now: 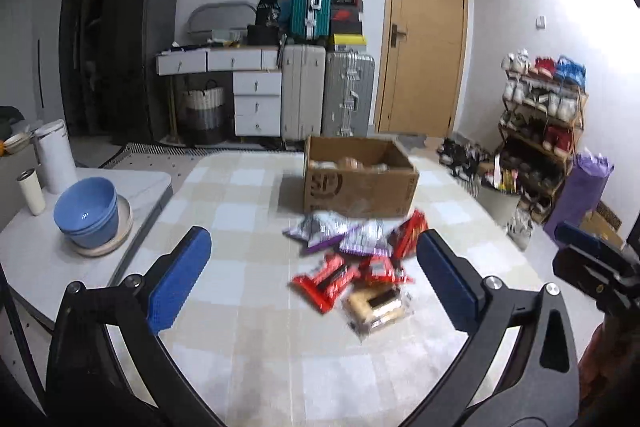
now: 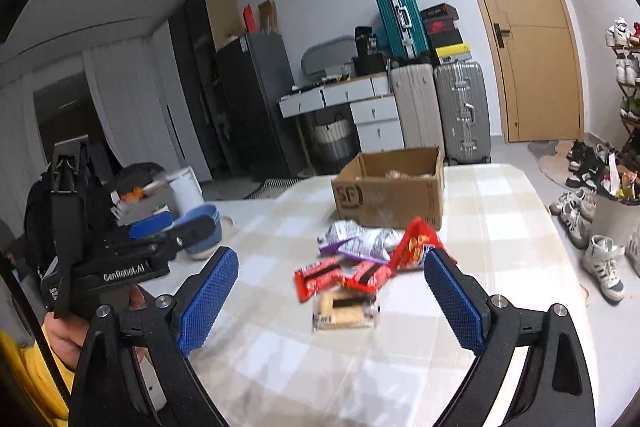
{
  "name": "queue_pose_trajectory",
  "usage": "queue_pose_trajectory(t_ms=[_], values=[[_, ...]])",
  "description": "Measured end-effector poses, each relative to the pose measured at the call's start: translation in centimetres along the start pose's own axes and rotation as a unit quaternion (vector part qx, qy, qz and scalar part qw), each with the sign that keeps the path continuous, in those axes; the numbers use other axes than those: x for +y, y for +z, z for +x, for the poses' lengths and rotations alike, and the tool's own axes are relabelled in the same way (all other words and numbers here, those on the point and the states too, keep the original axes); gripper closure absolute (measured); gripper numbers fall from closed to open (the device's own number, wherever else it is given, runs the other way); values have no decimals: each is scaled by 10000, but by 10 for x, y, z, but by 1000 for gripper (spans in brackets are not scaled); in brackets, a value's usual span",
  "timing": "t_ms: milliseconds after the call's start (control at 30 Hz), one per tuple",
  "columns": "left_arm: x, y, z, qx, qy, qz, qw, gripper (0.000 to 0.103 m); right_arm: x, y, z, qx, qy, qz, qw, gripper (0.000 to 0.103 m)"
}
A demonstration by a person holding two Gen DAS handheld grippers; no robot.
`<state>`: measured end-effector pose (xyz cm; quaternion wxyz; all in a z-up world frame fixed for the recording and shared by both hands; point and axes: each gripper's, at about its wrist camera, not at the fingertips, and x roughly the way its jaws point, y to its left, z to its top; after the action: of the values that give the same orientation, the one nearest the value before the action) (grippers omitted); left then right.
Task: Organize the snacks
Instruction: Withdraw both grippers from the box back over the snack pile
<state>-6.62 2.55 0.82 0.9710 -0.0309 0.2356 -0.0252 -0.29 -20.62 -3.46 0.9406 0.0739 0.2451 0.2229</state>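
Note:
A pile of snack packets (image 1: 352, 259) lies on the checked tablecloth: red wrappers (image 1: 326, 279), silver and purple bags (image 1: 320, 229) and a clear pack of biscuits (image 1: 376, 309). Behind it stands an open cardboard box (image 1: 360, 175) with some items inside. My left gripper (image 1: 314, 277) is open and empty, above the table just short of the pile. My right gripper (image 2: 332, 295) is open and empty, with the pile (image 2: 368, 259) and the box (image 2: 390, 187) ahead of it. The left gripper also shows in the right wrist view (image 2: 176, 227), and the right one at the edge of the left wrist view (image 1: 588, 251).
Stacked blue bowls (image 1: 88, 213) on a plate, a white kettle (image 1: 54, 159) and a tumbler (image 1: 31, 191) stand on a side table at the left. Suitcases, drawers and a door line the far wall. A shoe rack (image 1: 540, 115) and loose shoes are at the right.

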Motion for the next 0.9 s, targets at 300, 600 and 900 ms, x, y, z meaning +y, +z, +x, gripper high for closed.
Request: queue_pose_trajectory(t_ms=[300,600,900], values=[[7,-42,52,873,-163,-61,9960,0,-15,-16,36,305,56,292,9991,7],[16,-60,95,1268,-210,-153,9916,0,-20,-33,76,782,201,477,9956,7],[20,-65,157,1653,-123,-69,9861,0,-45,-44,111,899,273,699,9931,7]])
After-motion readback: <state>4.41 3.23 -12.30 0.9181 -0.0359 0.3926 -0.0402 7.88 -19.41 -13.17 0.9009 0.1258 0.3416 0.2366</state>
